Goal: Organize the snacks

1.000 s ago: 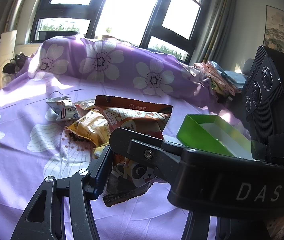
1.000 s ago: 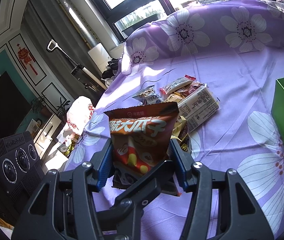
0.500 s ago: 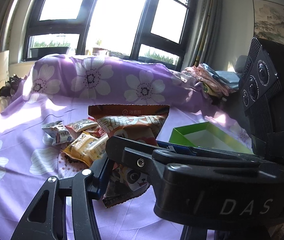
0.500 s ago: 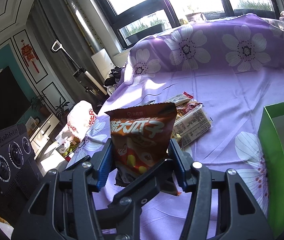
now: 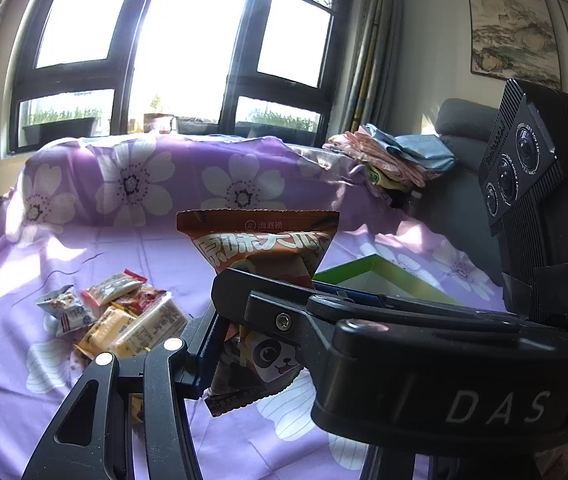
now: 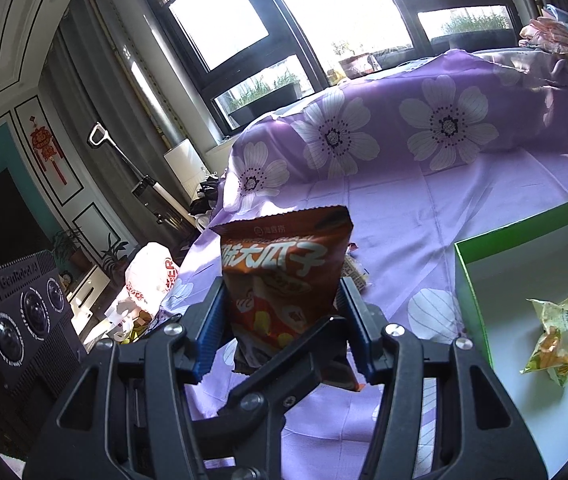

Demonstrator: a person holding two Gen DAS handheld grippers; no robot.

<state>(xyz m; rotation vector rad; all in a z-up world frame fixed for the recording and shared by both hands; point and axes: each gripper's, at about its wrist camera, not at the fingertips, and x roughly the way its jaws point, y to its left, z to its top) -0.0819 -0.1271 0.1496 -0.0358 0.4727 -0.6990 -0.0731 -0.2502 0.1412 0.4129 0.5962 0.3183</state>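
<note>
Both grippers are matte black plastic with open, truss-like finger arms. The right gripper (image 6: 282, 316) has blue ribbed pads (image 6: 208, 332) and silver screws at its pivots. The left gripper (image 5: 260, 332) matches; across it lies a black arm lettered "DAS", and beside it a ribbed three-lens camera block (image 5: 523, 168) shows a green light.

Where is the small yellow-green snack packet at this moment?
In the right wrist view, the small yellow-green snack packet lies alone on the white floor of the green open box, at the frame's right, on the purple floral cloth.
</note>
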